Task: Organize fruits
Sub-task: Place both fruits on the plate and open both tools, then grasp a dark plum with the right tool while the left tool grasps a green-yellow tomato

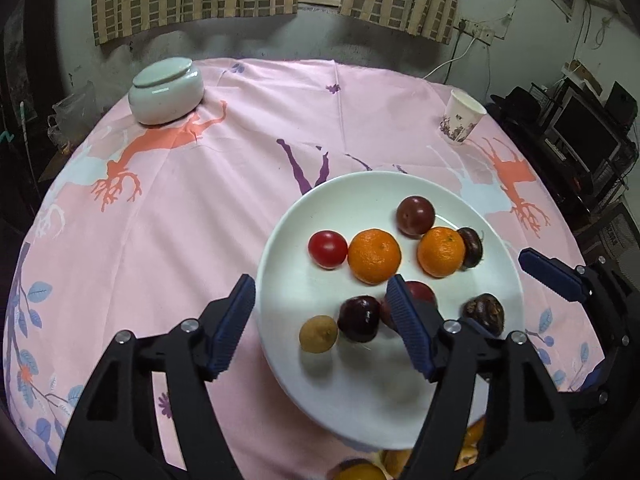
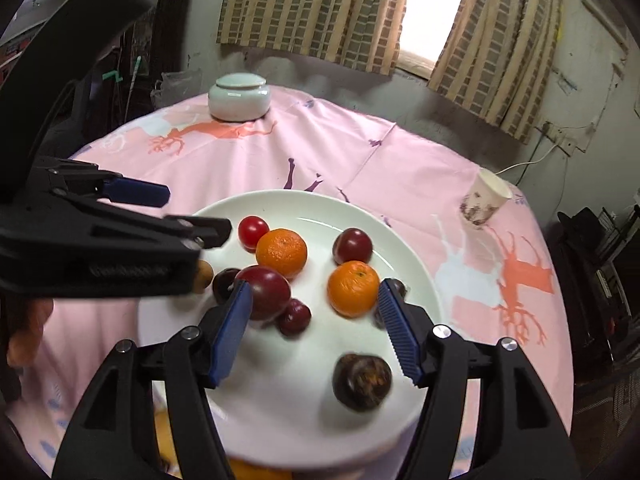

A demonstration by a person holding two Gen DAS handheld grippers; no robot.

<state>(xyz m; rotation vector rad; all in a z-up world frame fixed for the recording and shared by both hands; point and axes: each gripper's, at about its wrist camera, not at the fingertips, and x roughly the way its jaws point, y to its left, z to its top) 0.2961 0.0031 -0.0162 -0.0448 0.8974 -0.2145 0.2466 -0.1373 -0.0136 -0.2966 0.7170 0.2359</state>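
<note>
**Both grippers hanging open over the fruit plate**

The white plate (image 1: 288,216) is sitting lower centre-right in the left wrist view and filling the lower middle of the right wrist view, on a pink printed tablecloth (image 1: 200,200). It is carrying two oranges (image 1: 374,256) side by side, a red cherry tomato (image 1: 327,249) just left of them, a dark red plum (image 1: 415,216) behind them, a small tan fruit (image 1: 319,334) touching a dark plum (image 1: 359,319) at the near side, and a dark wrinkled fruit (image 2: 362,382) near the front rim.

The left gripper (image 1: 320,328) is angling down over the plate's near-left edge, jaws apart, nothing pinched; one blue pad is over the cloth, the other over the plate. The right gripper (image 2: 314,328) is angling down over the plate's front, jaws also apart and gripping nothing, a large red plum (image 2: 266,292) just beside its left pad.

Upper left, a pale lidded jar (image 1: 166,92) is standing on the cloth; upper right, a paper cup (image 1: 462,116).
</note>
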